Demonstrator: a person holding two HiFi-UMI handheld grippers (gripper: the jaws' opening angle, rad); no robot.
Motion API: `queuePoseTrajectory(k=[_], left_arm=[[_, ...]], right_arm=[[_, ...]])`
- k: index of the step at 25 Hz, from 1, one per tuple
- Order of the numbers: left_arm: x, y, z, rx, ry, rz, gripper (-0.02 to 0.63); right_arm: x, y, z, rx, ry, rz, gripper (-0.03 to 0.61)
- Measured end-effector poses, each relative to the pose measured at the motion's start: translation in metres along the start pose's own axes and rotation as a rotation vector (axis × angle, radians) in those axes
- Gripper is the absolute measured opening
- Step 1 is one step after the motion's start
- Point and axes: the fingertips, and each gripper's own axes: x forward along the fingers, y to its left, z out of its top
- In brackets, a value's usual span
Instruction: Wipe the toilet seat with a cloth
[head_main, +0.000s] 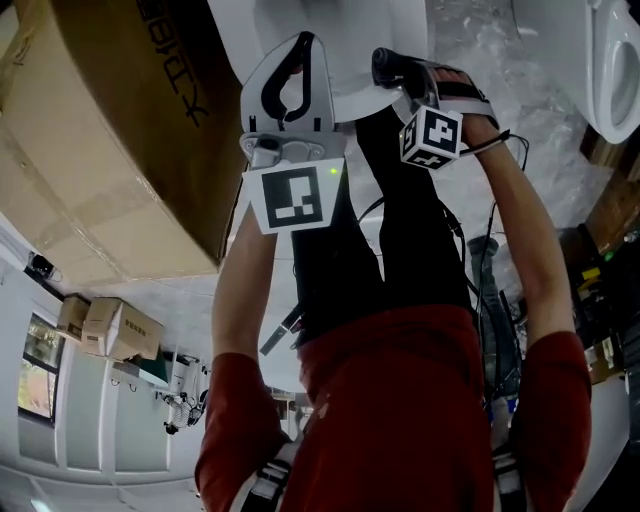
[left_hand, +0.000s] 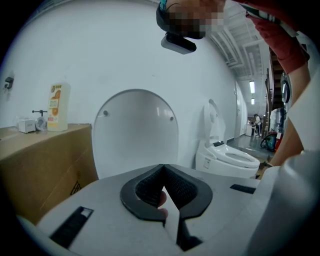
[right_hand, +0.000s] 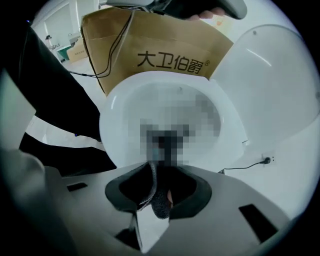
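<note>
The white toilet seat (right_hand: 114, 112) rings the bowl right below my right gripper (right_hand: 156, 196), whose dark jaws look closed together with nothing between them. The raised lid (left_hand: 135, 130) stands straight ahead of my left gripper (left_hand: 163, 169), which is shut and empty, its pads meeting at the tips. In the head view both grippers are held side by side over the toilet (head_main: 345, 40), the left gripper (head_main: 295, 70) beside the right gripper (head_main: 388, 62). No cloth shows in any view.
A big cardboard box (head_main: 100, 130) stands tight against the toilet's left, with a bottle (left_hand: 58, 106) on top. A second toilet (left_hand: 227, 157) stands to the right. A cable runs to a wall socket (right_hand: 267, 160). Cables hang by the person's legs.
</note>
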Motion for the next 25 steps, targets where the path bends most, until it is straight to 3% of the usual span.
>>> queuePoseTrajectory(k=[12, 18, 25], left_arm=[[0.024, 0.009, 0.006, -0.038, 0.013, 0.02, 0.012], [0.028, 0.022, 0.008, -0.047, 0.017, 0.039, 0.012], [0.027, 0.046, 0.009, -0.081, 0.008, 0.092, 0.012]], right_arm=[[0.024, -0.132, -0.006, 0.031, 0.026, -0.126, 0.094], [0.034, -0.196, -0.001, 0.139, 0.049, -0.186, 0.094], [0.041, -0.245, 0.021, 0.385, 0.078, -0.249, 0.094]])
